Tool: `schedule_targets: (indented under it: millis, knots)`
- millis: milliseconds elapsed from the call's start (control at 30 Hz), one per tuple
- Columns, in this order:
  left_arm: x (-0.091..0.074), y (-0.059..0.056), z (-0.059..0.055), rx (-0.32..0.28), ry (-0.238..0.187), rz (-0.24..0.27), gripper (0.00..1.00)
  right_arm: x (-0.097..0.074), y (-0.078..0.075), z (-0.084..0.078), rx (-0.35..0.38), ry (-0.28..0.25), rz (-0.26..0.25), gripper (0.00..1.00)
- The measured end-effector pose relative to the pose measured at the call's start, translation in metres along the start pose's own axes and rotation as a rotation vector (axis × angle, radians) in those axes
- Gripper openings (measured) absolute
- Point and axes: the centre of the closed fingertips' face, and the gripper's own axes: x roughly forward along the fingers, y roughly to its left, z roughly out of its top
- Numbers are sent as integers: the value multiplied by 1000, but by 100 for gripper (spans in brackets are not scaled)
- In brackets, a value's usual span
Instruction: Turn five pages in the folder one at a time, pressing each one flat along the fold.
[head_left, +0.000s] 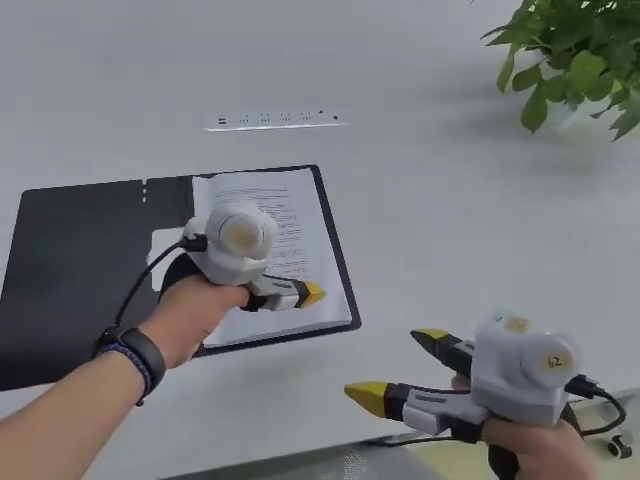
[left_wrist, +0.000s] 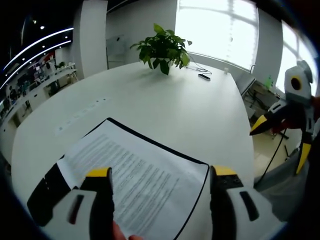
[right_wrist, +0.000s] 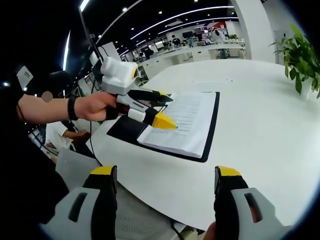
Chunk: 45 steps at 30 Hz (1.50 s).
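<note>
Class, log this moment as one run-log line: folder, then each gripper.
folder open flat | left gripper open, over printed page | right gripper open, clear of folder

The black folder (head_left: 90, 270) lies open on the white table (head_left: 450, 250); printed pages (head_left: 300, 215) fill its right half. Its left half seems bare.
</note>
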Motion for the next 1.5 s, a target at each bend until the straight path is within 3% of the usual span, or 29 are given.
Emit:
schedule_targets:
  millis: [467,667,733,1033,1400,1500]
  knots:
    - [42,-22,-24,41,78,-34,80,3,0,6,-8,0,9,80]
    - [50,-22,-36,50,114,-29,80,3,-3,6,2,-3,3,79]
    - [51,-18,-44,68,143,-12,78,3,-4,6,6,-4,2,79]
    - [51,-16,-46,19,121,-27,77,8,-5,-2,10,17,13,79]
    - [42,-14,-41,-31,90,-66,72,19,-6,5,1,18,33,79]
    - [43,-12,-43,7,96,-46,68,24,-9,8,-1,18,37,79]
